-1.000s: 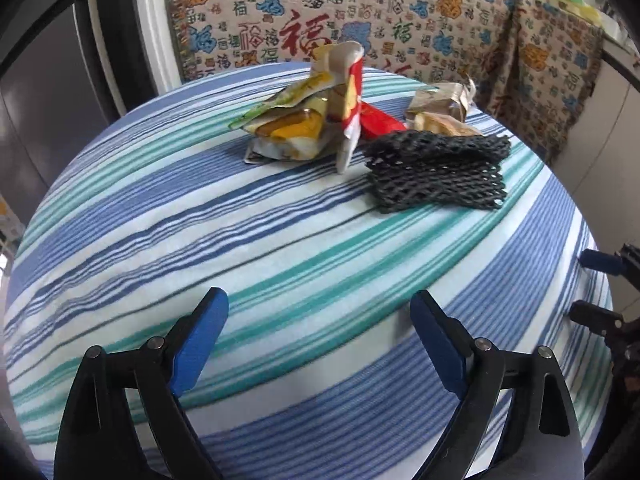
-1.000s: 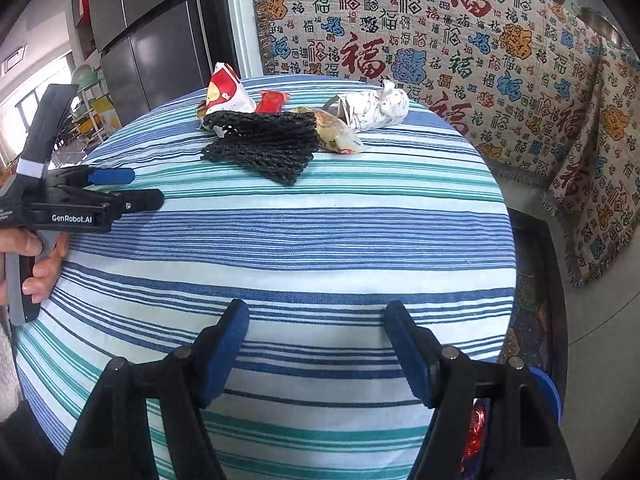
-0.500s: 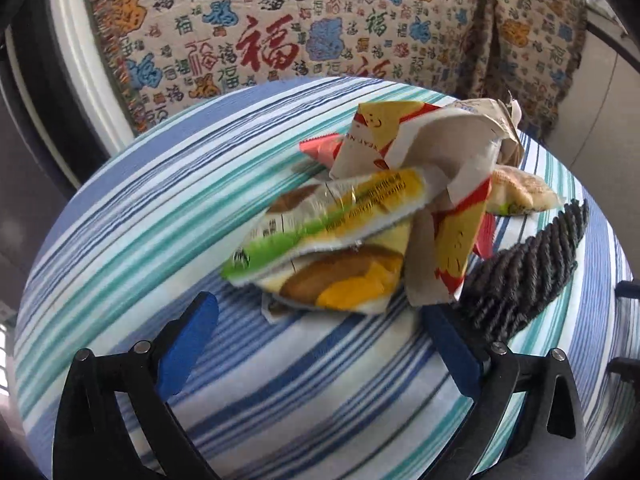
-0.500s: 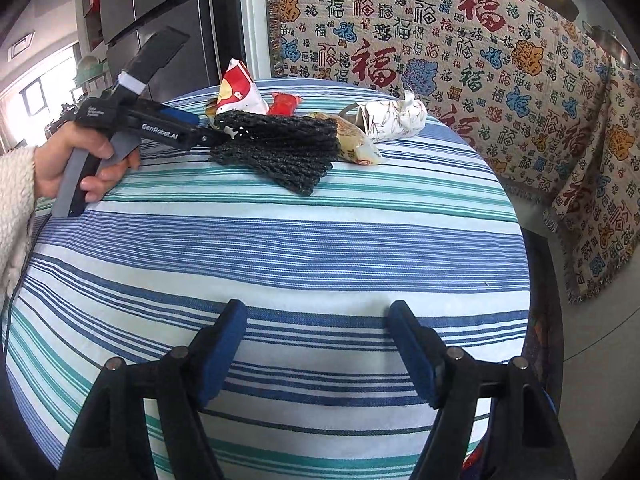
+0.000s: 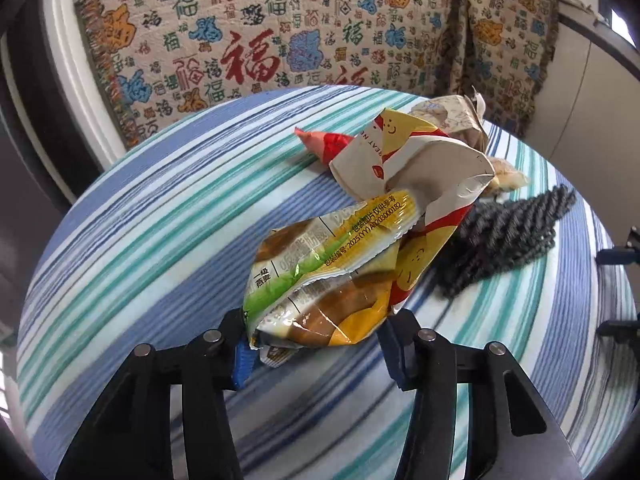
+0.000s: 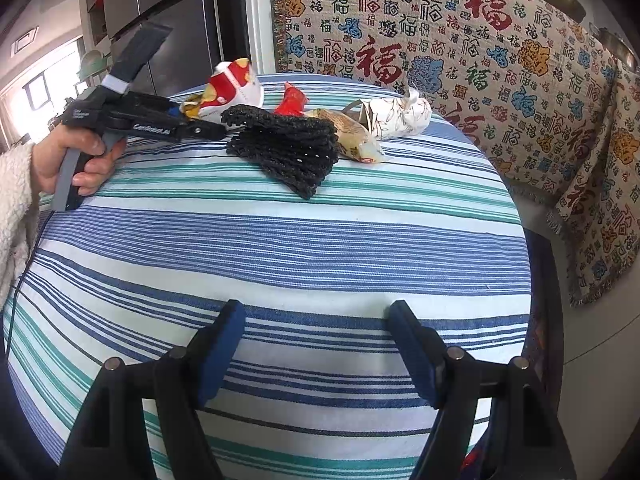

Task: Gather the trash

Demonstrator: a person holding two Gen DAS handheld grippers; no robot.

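A pile of trash lies on the striped round table (image 5: 140, 240). My left gripper (image 5: 316, 346) has its two fingers on either side of a yellow-green snack wrapper (image 5: 320, 276), narrowed around its near end. Behind it are a crumpled red-and-white paper carton (image 5: 408, 160), a small red wrapper (image 5: 324, 144) and black foam netting (image 5: 508, 240). In the right wrist view the left gripper (image 6: 216, 130) reaches into the pile beside the netting (image 6: 288, 144). My right gripper (image 6: 316, 344) is open and empty over the near table edge.
A crumpled white paper bag (image 6: 396, 118) and a beige snack packet (image 6: 352, 136) lie at the back right of the pile. A patterned cloth (image 6: 460, 40) covers furniture behind the table. A fridge (image 6: 168, 20) stands at the back left.
My left gripper moved forward into the pile and its fingers narrowed around the yellow-green wrapper. My right gripper stayed open and crept slightly closer to the table.
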